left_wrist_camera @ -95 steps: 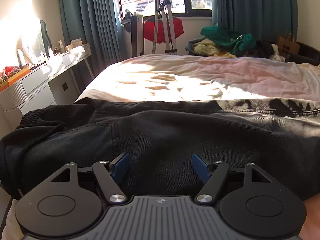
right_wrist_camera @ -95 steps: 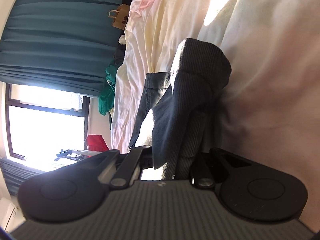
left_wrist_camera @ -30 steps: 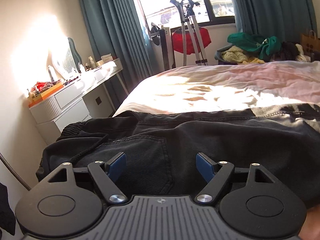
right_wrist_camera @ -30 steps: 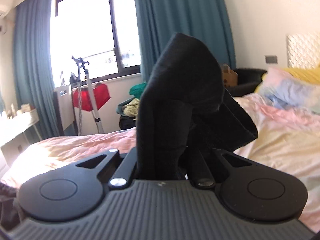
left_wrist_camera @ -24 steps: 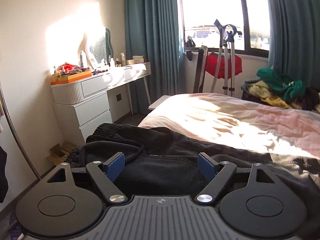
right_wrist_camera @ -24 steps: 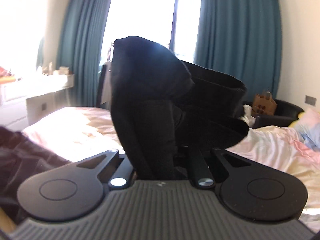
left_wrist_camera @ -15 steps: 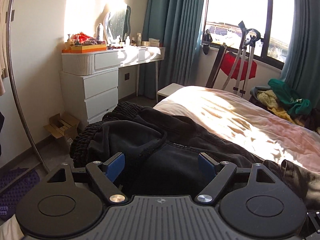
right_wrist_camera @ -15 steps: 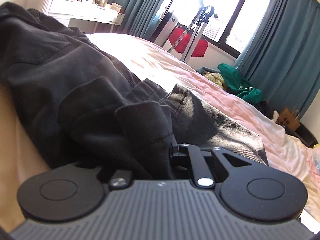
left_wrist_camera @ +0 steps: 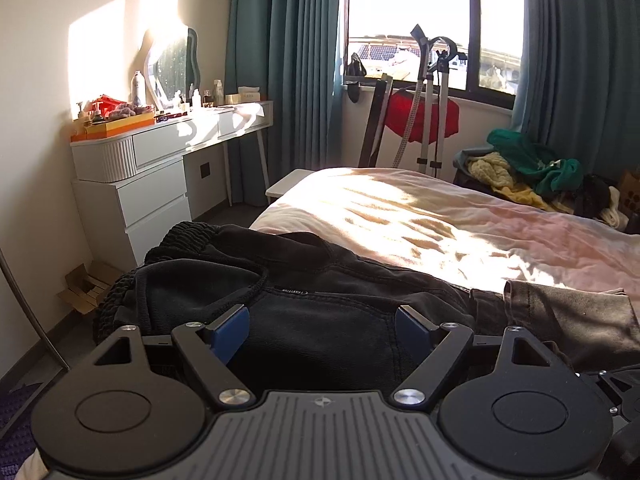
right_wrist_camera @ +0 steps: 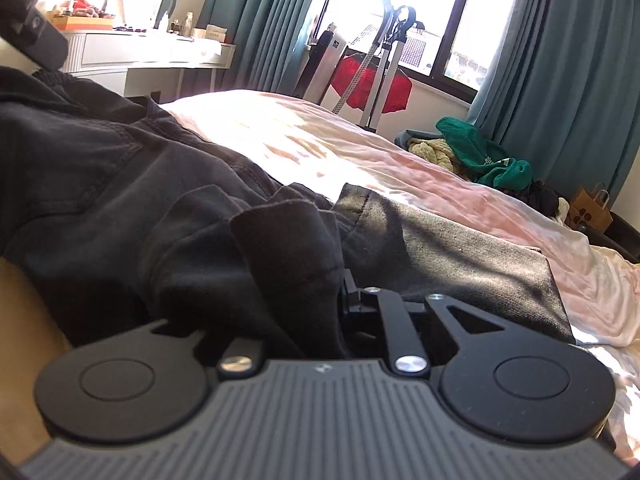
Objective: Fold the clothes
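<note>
Black trousers [left_wrist_camera: 320, 292] lie across the near edge of the bed [left_wrist_camera: 440, 224], elastic waistband at the left. Their leg end [right_wrist_camera: 460, 256] is folded back over them, with its hem showing in the left wrist view [left_wrist_camera: 560, 312]. My left gripper [left_wrist_camera: 320, 326] hovers open over the waist part, blue pads [left_wrist_camera: 230, 330] wide apart with nothing between them. My right gripper [right_wrist_camera: 316, 292] rests low on the trousers [right_wrist_camera: 100, 200]. A fold of black cloth [right_wrist_camera: 292, 240] is still pinched in its jaws, which are opening. That fold hides the right gripper's left finger.
A white dresser [left_wrist_camera: 152, 168] with bottles and a mirror stands left of the bed. A metal stand with red cloth [left_wrist_camera: 424, 116] is by the window. A heap of clothes [left_wrist_camera: 532, 168] and a paper bag [right_wrist_camera: 592, 208] lie beyond the bed's far side.
My right gripper has swung down from mid-air and laid the trouser leg over the waist part. The left gripper has drifted sideways and up a little, staying open.
</note>
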A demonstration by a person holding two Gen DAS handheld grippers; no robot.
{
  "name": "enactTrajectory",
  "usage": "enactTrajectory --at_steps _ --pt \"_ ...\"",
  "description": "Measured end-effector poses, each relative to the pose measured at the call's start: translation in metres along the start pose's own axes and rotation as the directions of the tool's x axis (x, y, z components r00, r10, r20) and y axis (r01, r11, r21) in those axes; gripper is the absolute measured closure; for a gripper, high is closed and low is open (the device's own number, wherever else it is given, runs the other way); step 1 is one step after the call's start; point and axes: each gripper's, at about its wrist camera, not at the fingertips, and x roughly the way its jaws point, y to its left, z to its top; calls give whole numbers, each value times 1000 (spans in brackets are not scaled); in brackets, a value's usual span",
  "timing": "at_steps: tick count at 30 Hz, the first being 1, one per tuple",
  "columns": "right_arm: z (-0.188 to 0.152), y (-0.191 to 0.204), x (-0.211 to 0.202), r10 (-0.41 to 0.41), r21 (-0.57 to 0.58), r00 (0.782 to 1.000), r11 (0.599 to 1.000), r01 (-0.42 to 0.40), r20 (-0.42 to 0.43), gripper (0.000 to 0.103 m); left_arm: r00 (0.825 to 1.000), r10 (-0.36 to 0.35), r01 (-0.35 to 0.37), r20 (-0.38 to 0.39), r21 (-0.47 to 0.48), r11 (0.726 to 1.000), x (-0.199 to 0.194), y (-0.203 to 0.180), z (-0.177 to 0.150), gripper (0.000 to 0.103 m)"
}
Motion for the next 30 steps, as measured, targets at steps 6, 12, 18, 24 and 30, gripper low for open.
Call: enactTrajectory --at_steps 6,12,18,24,30 --pt "-1 -20 -15 120 31 993 992 -119 -18 71 989 -143 139 -37 -88 986 11 4 -3 21" --pt "-5 -50 -51 332 61 942 942 -329 -40 22 946 -316 303 -70 -152 941 26 -3 -8 21" --pt "-9 -105 -94 342 226 940 916 -332 -7 22 892 -437 417 -119 -157 895 41 -26 -20 21" --pt "-35 -167 -92 118 380 992 917 -124 39 21 893 -429 405 -135 -174 898 64 -38 -27 21" --pt "-64 -192 -41 111 535 987 844 -32 -116 20 857 -474 459 -202 -117 881 77 -66 -37 20"
